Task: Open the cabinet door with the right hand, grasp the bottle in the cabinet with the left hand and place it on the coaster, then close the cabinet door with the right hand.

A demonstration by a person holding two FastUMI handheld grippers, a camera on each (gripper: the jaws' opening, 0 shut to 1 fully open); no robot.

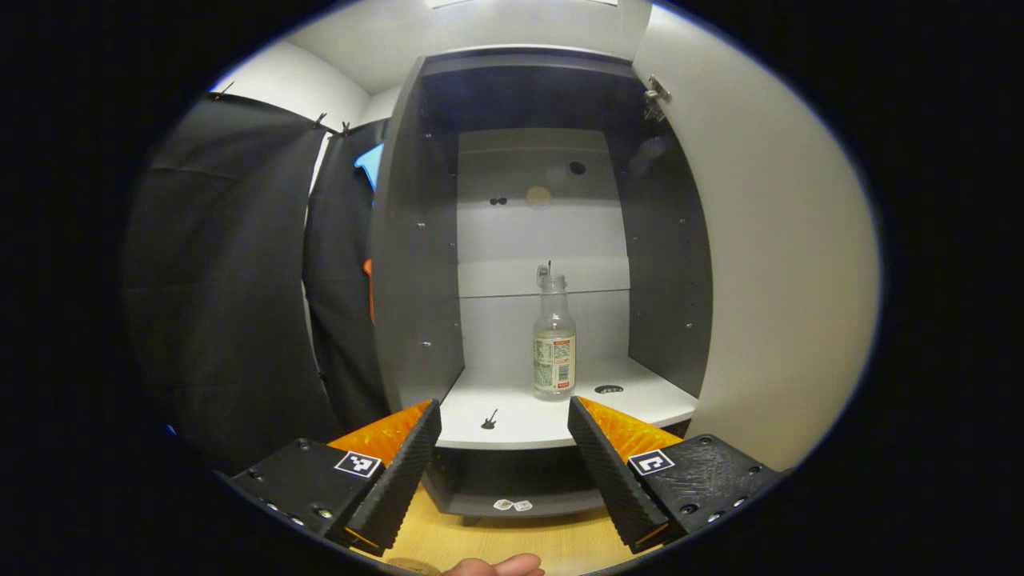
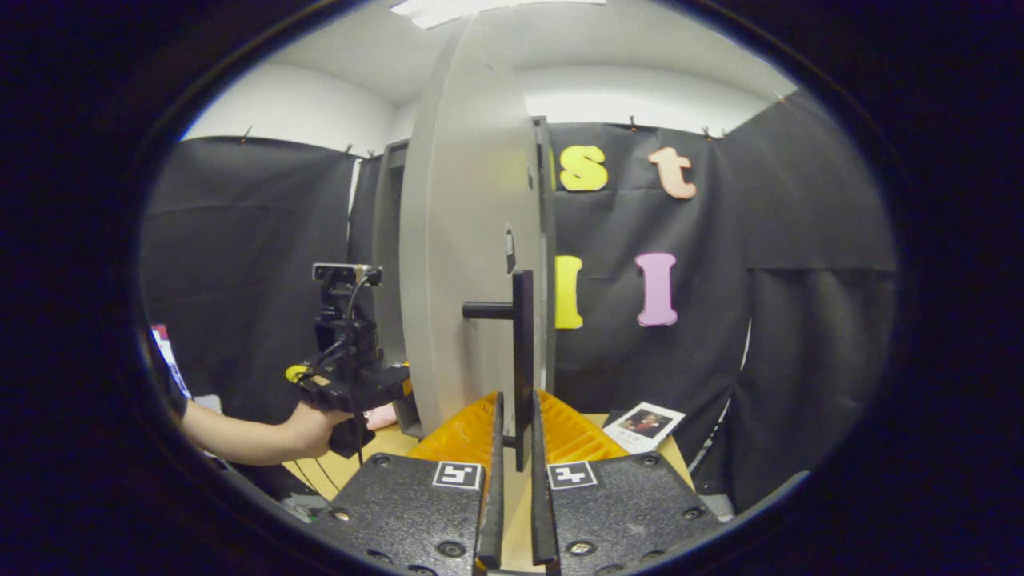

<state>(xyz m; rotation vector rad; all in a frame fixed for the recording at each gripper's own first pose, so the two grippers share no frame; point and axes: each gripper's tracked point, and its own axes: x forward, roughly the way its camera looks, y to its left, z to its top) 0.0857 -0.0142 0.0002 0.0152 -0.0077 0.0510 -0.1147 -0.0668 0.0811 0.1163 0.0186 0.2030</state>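
The grey cabinet (image 1: 416, 264) stands open, its white door (image 1: 768, 264) swung out to the right. A clear bottle (image 1: 554, 340) with a label stands upright on the white lower shelf (image 1: 512, 416). My left gripper (image 1: 504, 412) is open, in front of the shelf edge and short of the bottle. In the right gripper view the door (image 2: 468, 264) shows edge-on, with its dark bar handle (image 2: 522, 352). My right gripper (image 2: 514, 408) is shut on the handle's lower end. The left gripper (image 2: 352, 376) and the hand holding it (image 2: 312, 424) appear left of the door.
The cabinet rests on a wooden table (image 1: 512, 544). A fingertip (image 1: 496, 566) shows at the bottom edge. Black cloth (image 1: 232, 296) hangs left of the cabinet. A glass shelf (image 1: 544, 292) crosses behind the bottle's neck. A photo card (image 2: 644, 424) lies on the table right of the door.
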